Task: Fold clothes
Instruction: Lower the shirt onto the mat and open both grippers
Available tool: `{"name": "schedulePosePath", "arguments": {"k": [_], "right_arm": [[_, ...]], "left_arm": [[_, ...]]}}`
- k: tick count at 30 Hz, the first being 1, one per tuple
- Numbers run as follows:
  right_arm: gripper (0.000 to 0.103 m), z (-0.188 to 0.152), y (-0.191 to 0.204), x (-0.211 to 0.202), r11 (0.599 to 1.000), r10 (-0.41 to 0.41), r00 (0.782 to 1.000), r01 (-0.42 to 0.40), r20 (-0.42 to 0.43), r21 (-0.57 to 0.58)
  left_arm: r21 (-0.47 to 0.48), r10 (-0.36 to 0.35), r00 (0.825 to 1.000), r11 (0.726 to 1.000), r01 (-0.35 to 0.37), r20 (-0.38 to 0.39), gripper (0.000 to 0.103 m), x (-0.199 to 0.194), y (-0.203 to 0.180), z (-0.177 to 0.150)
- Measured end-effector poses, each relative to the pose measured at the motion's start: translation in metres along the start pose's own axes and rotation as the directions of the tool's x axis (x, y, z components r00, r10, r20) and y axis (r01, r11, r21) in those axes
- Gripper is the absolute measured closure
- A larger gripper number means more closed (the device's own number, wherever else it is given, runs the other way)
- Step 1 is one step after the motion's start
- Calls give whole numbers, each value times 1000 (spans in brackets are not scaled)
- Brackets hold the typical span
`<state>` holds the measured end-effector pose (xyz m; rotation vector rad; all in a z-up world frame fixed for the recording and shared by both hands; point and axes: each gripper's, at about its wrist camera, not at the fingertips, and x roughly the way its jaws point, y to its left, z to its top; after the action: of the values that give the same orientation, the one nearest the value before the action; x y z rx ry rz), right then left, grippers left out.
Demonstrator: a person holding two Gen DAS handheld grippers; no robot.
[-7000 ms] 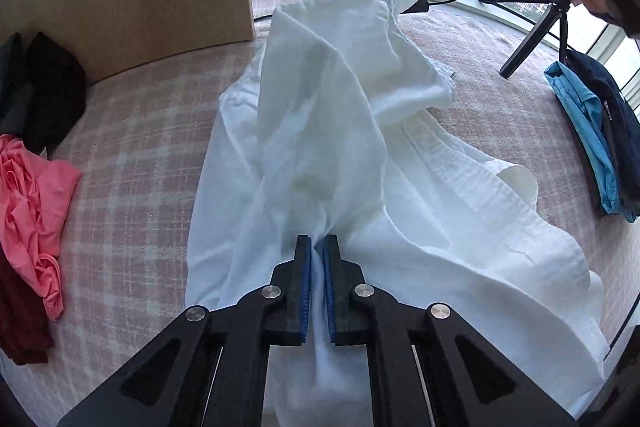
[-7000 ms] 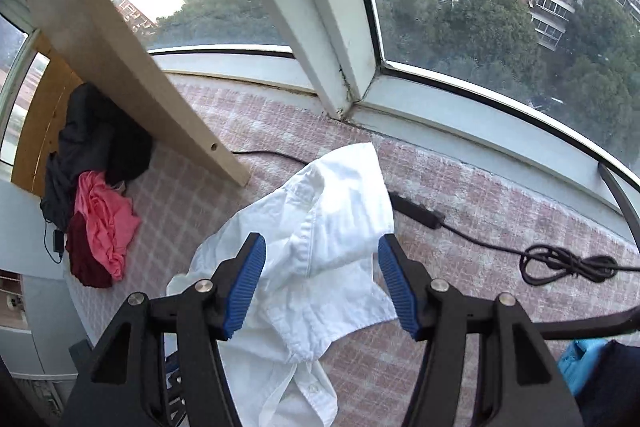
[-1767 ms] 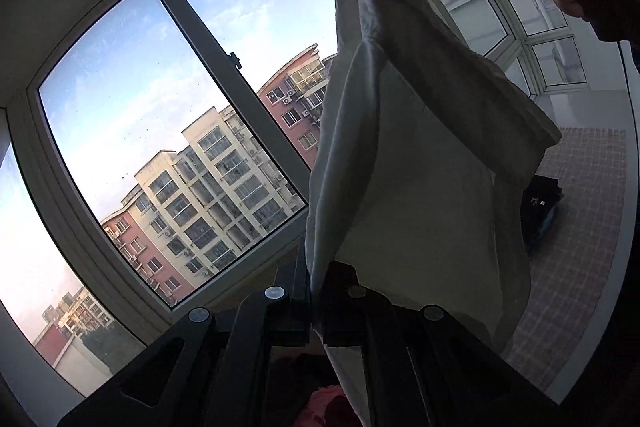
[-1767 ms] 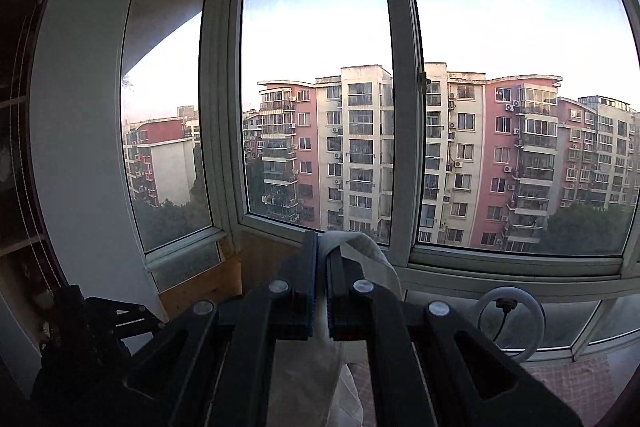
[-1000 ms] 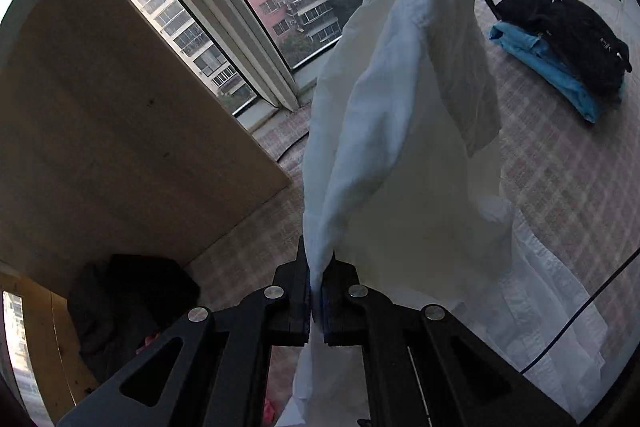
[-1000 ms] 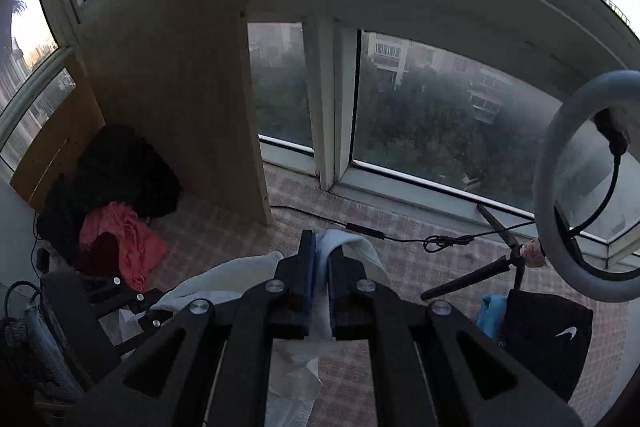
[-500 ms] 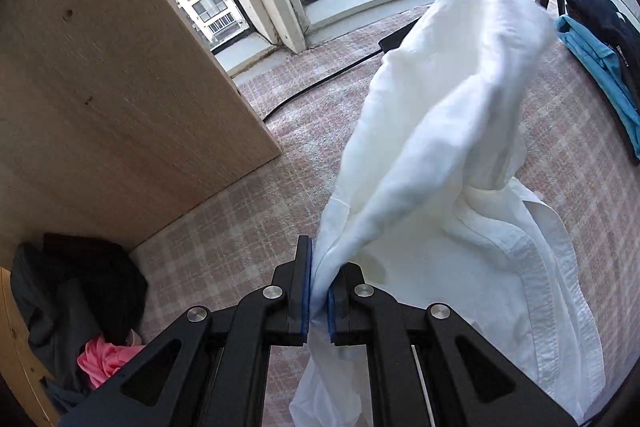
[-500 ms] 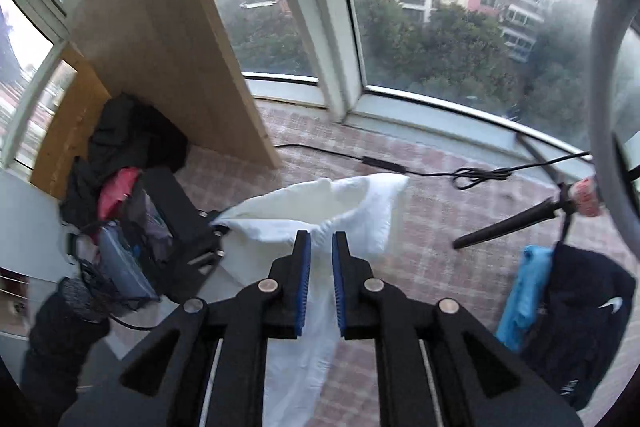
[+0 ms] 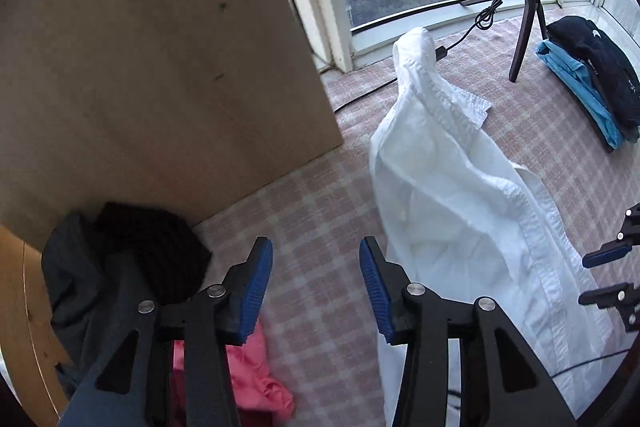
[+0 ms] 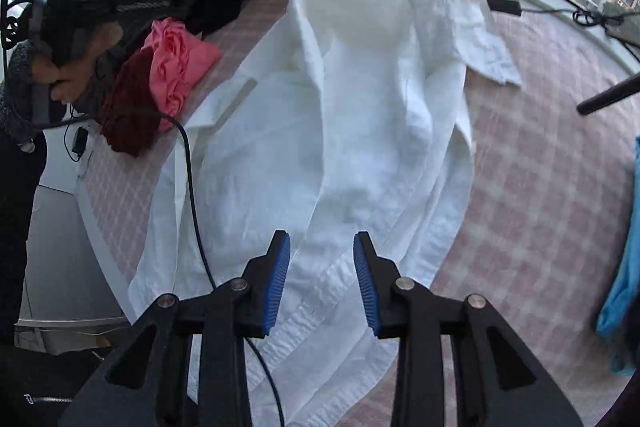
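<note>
Jaws spread wide on both claws, nothing between the blue pads. Left gripper (image 9: 316, 285) poised over bare pink checked cloth (image 9: 320, 211), with the white shirt (image 9: 452, 195) lying just to its right, one seam beginning beside the right finger and running ahead toward the window. Just left of that claw, a dark garment heap (image 9: 132, 263) against a wooden panel (image 9: 160, 67); under its left finger, a pink garment (image 9: 256, 383). Farther ahead and right, a tripod (image 9: 524, 39), then a blue and black folded stack (image 9: 592, 87).

Right gripper (image 10: 322, 279) poised directly above the shirt (image 10: 340, 115), hem just beneath the fingertips, rumpled body stretching ahead, a cuff flopped out ahead-right. Black cable (image 10: 192, 187) draped across the fabric left of this claw. Farther left and ahead, pink garment (image 10: 176, 55) and dark red cloth (image 10: 128, 107).
</note>
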<state>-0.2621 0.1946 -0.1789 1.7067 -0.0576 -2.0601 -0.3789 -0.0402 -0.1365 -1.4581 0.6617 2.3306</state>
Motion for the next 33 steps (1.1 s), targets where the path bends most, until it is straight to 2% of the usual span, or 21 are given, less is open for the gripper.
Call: {"name": "schedulePosePath", "arguments": {"k": [2, 6, 9, 12, 13, 15, 18, 21, 23, 26, 28, 29, 30, 31, 33], "right_arm": [[70, -21, 1, 3, 1000, -5, 1000, 5, 0, 17], [70, -60, 4, -6, 998, -45, 999, 44, 20, 35], [70, -80, 4, -33, 997, -18, 996, 11, 82, 81], [70, -97, 5, -79, 993, -31, 985, 11, 169, 119], [70, -103, 5, -97, 991, -44, 979, 17, 199, 133], [56, -113, 3, -120, 986, -61, 967, 19, 249, 168], [52, -129, 1, -145, 976, -99, 946, 32, 308, 216], [52, -138, 7, -138, 977, -77, 953, 13, 294, 214], [52, -143, 13, -126, 980, -65, 962, 11, 264, 198], [52, -148, 18, -106, 980, -24, 972, -23, 236, 195], [52, -148, 19, -87, 979, -5, 975, -40, 221, 200], [52, -148, 19, -78, 978, 4, 977, -48, 214, 203], [52, -147, 20, -69, 977, 13, 978, -57, 206, 205], [52, -146, 20, -56, 976, 23, 980, -65, 198, 207], [52, -142, 21, -29, 975, 24, 985, -60, 172, 212]], "left_arm": [[-10, 12, 1000, 1000, -12, -18, 60, -15, 7, -43], [8, 12, 998, 1000, -12, -53, 59, -48, -10, -146], [-9, -18, 996, 1000, 17, -82, 59, -71, -31, -215], [-80, -49, 994, 996, 41, -102, 59, -90, -42, -266], [-109, -76, 992, 992, 64, -102, 59, -92, -49, -276], [-159, -124, 987, 981, 107, -100, 59, -95, -64, -294], [-88, -169, 979, 983, 160, -112, 58, -90, -109, -309], [-37, -241, 959, 970, 239, -148, 55, -83, -147, -325], [28, -236, 958, 969, 244, -164, 54, -78, -166, -333], [123, -136, 979, 980, 156, -153, 50, -69, -185, -337], [84, -143, 978, 984, 157, -155, 52, -68, -174, -336], [64, -146, 977, 985, 158, -155, 69, -68, -168, -335], [45, -150, 976, 986, 158, -156, 97, -68, -162, -335], [25, -153, 976, 987, 159, -157, 103, -67, -157, -334], [-15, -160, 974, 987, 160, -157, 103, -67, -146, -333]]}}
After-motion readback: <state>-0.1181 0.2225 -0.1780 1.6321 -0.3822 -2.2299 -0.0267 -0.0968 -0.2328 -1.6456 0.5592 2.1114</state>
